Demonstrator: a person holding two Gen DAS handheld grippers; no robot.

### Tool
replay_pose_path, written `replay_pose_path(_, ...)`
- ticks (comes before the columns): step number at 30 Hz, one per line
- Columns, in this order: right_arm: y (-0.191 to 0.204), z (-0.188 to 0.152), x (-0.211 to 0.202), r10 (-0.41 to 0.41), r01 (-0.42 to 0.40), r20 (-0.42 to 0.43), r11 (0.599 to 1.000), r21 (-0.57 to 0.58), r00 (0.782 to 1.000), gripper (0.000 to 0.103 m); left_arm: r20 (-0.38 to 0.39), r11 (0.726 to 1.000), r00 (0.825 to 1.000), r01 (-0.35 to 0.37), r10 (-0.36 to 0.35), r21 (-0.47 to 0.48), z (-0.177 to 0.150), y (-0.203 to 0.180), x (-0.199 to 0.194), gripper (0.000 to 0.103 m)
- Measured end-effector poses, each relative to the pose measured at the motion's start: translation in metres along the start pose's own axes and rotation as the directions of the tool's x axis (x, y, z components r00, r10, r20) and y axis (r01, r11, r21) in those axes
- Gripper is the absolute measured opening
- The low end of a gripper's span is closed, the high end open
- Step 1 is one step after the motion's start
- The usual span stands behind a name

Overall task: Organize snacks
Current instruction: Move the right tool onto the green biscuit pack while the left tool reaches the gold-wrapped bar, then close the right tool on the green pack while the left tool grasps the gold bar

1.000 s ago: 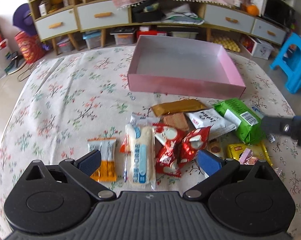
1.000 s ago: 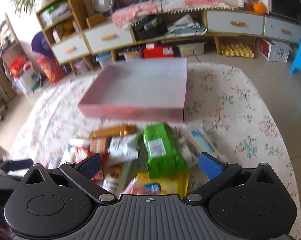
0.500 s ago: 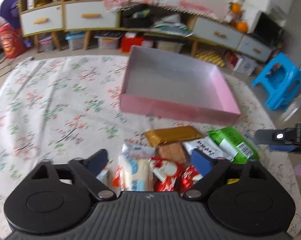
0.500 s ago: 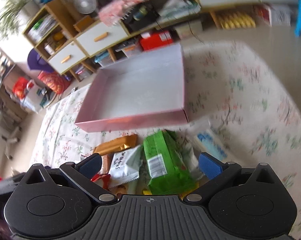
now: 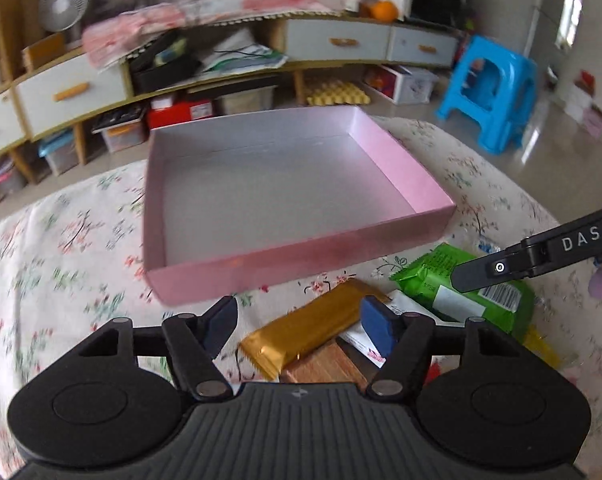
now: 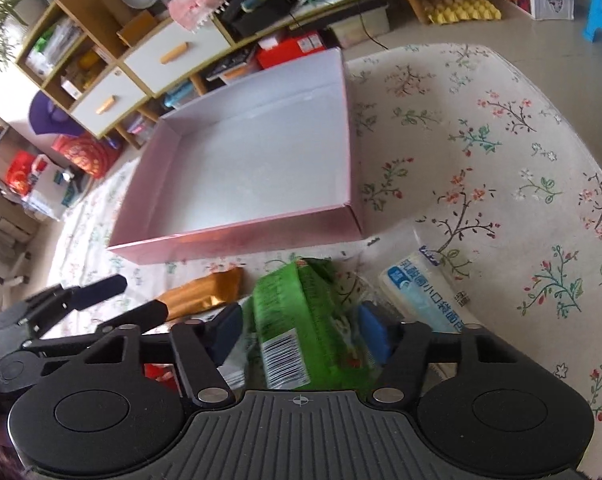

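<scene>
Closer now, green packet (image 6: 301, 320) fills right jaws.

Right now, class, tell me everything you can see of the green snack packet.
The green snack packet is a glossy, crinkled plastic wrapper with a white barcode label. It lies between the open fingers of the right gripper, overlapping other wrappers, in front of the empty pink box and beside the gold bar. Whether the pads touch it cannot be told.
</scene>
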State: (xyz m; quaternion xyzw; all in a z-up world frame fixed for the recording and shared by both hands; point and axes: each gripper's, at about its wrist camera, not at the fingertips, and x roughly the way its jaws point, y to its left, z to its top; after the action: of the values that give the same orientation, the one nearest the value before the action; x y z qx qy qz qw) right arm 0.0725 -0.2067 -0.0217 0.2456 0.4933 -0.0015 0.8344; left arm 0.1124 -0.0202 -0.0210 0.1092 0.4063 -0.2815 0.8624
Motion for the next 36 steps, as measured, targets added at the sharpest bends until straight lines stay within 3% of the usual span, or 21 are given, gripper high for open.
replay_pose_path(5, 0.000, 0.001, 0.001, -0.006, 0.006, -0.008, 1.000, -0.002, 1.000, 0.056, -0.043, 0.996, 0.996, 0.076, -0.074, 0.047, -0.002, 0.002, 0.011, 0.059)
replay_pose_path(9, 0.006, 0.000, 0.003, -0.016, 0.015, -0.024, 0.999, -0.042, 1.000, 0.056, -0.067, 0.995, 0.995, 0.082, -0.078, 0.063, -0.004, 0.003, 0.015, 0.058)
replay_pose_path(16, 0.009, -0.002, 0.006, -0.022, 0.019, -0.037, 0.997, -0.074, 0.999, 0.056, -0.088, 0.998, 0.996, 0.006, 0.000, 0.066, -0.008, 0.006, 0.017, 0.054)
replay_pose_path(21, 0.009, -0.002, 0.007, -0.030, 0.027, -0.032, 0.997, -0.079, 0.999, 0.056, -0.093, 0.998, 0.994, -0.056, 0.056, 0.011, -0.007, 0.009, 0.015, 0.054)
replay_pose_path(28, 0.009, 0.001, 0.002, -0.101, 0.104, 0.032, 0.989, -0.103, 0.994, 0.056, -0.112, 0.979, 0.973, -0.204, 0.204, 0.010, -0.007, 0.007, 0.012, 0.058)
replay_pose_path(30, 0.010, 0.001, 0.001, -0.093, 0.096, 0.028, 0.990, -0.102, 0.995, 0.057, -0.104, 0.983, 0.978, -0.181, 0.183, 0.027, -0.008, 0.009, 0.011, 0.056)
replay_pose_path(34, 0.012, -0.001, 0.000, -0.059, 0.059, 0.004, 0.994, -0.092, 0.998, 0.057, -0.111, 0.990, 0.984, -0.136, 0.140, 0.044, -0.013, 0.015, 0.017, 0.073)
replay_pose_path(36, 0.015, -0.003, 0.001, -0.063, 0.063, 0.000, 0.992, -0.105, 0.998, 0.057, -0.115, 0.992, 0.986, -0.124, 0.123, 0.003, -0.014, 0.020, 0.017, 0.074)
